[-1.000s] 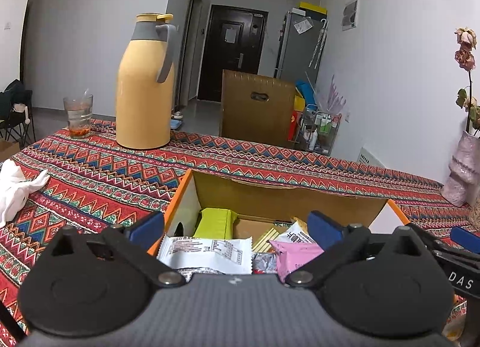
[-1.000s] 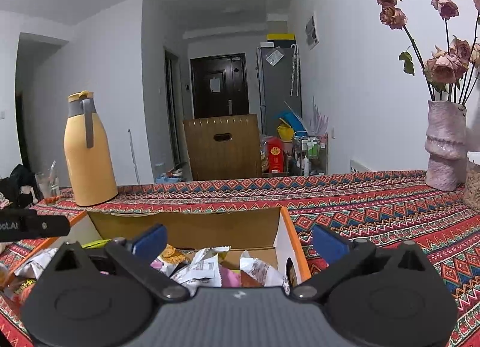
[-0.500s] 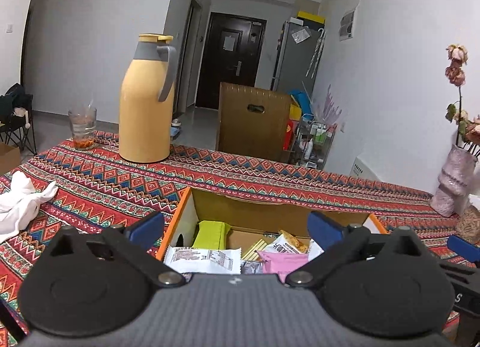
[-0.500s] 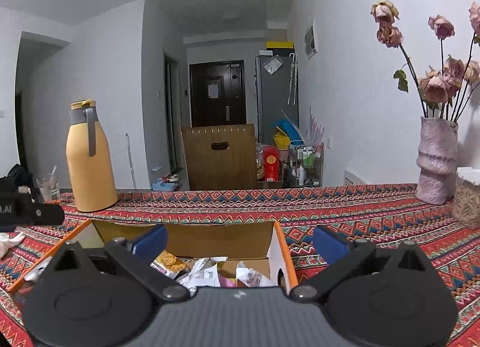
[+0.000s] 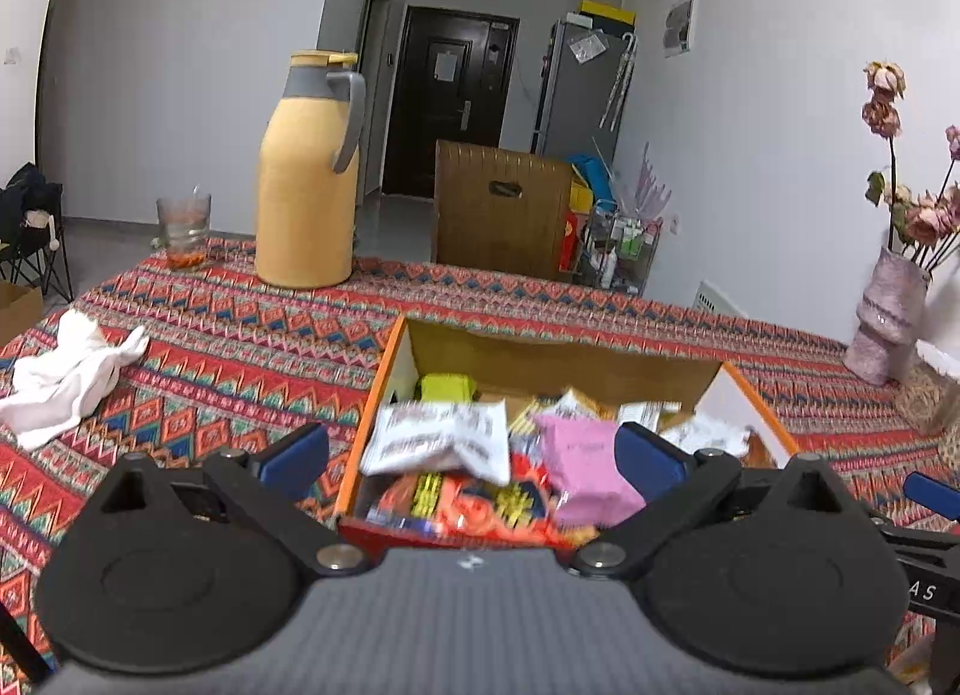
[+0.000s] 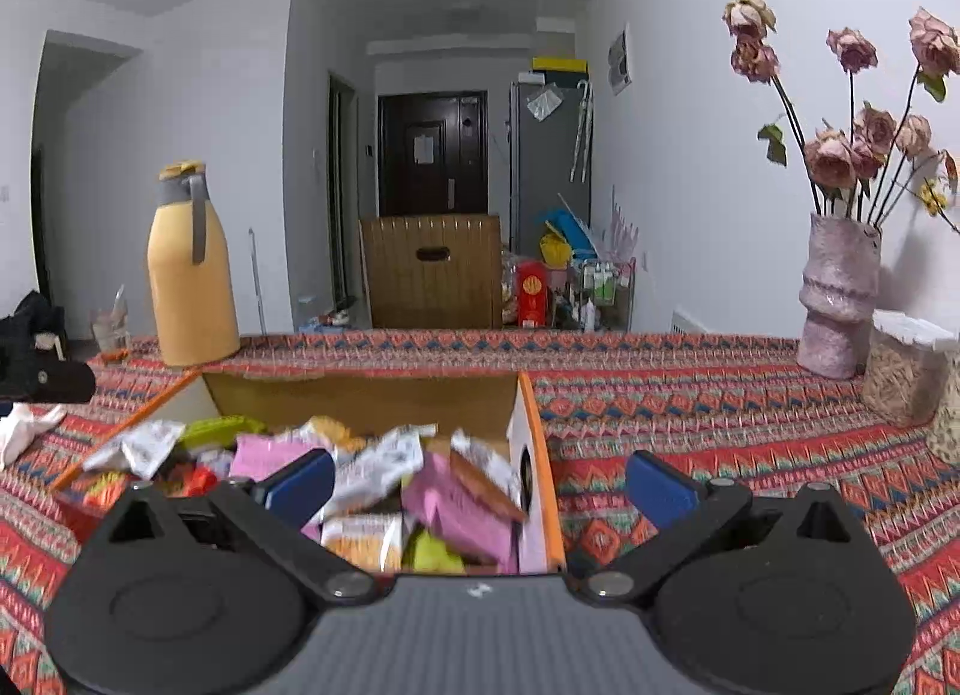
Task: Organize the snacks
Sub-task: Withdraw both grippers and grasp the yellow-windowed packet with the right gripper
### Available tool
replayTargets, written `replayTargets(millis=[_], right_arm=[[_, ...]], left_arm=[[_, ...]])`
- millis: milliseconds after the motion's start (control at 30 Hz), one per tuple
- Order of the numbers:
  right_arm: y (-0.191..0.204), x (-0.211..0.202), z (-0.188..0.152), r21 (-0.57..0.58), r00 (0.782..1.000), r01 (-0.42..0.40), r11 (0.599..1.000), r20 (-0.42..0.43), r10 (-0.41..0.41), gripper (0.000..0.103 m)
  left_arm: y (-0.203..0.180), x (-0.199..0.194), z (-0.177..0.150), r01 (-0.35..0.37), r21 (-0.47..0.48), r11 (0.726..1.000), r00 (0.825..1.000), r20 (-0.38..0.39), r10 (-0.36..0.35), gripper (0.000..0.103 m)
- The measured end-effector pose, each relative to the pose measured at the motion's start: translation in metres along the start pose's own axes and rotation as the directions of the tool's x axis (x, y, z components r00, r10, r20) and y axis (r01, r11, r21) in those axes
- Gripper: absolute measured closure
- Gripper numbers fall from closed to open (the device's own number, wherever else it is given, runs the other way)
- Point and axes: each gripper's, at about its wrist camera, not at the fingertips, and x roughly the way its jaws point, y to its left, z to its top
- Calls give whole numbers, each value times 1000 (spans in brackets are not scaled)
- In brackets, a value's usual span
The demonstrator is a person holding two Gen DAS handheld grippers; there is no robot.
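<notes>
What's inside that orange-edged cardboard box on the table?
The orange-edged cardboard box holds piled snack packets: a pink packet, a white printed packet, a lime-green box. Lower layers are covered.

The left claw (image 5: 471, 455), its blue-tipped fingers spread wide and holding nothing, hangs over an orange-edged cardboard box (image 5: 564, 356) heaped with snack packets, a pink packet (image 5: 585, 464) and a white packet (image 5: 438, 440) on top. On the patterned tabletop (image 5: 252, 347) beyond stand a tall yellow thermos jug (image 5: 306, 179) and a glass (image 5: 183, 230); a crumpled white cloth (image 5: 66, 377) lies well to the left.

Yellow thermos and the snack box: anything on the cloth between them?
No. In the left wrist view, only bare patterned tablecloth lies between the yellow thermos and the snack box.
</notes>
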Motion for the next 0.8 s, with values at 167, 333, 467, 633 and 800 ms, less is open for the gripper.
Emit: replayTargets(millis=[167, 333, 467, 633, 800], right_arm=[[-1, -4, -19, -6, 998, -4, 1000, -68, 4, 0], [2, 1, -39, -7, 988, -7, 1000, -156, 5, 0], [4, 9, -52, 1, 974, -8, 1000, -227, 8, 0], [9, 23, -63, -2, 956, -2, 1000, -294, 2, 0], [11, 35, -71, -11, 941, 15, 1000, -339, -18, 0]], left_arm=[[11, -4, -18, -6, 7, 1000, 999, -44, 6, 0], [23, -5, -34, -18, 7, 1000, 996, -88, 18, 0], [31, -4, -47, -29, 6, 1000, 992, -127, 29, 0], [36, -1, -64, -33, 13, 999, 986, -164, 35, 0], [40, 7, -76, -35, 13, 999, 980, -194, 37, 0]])
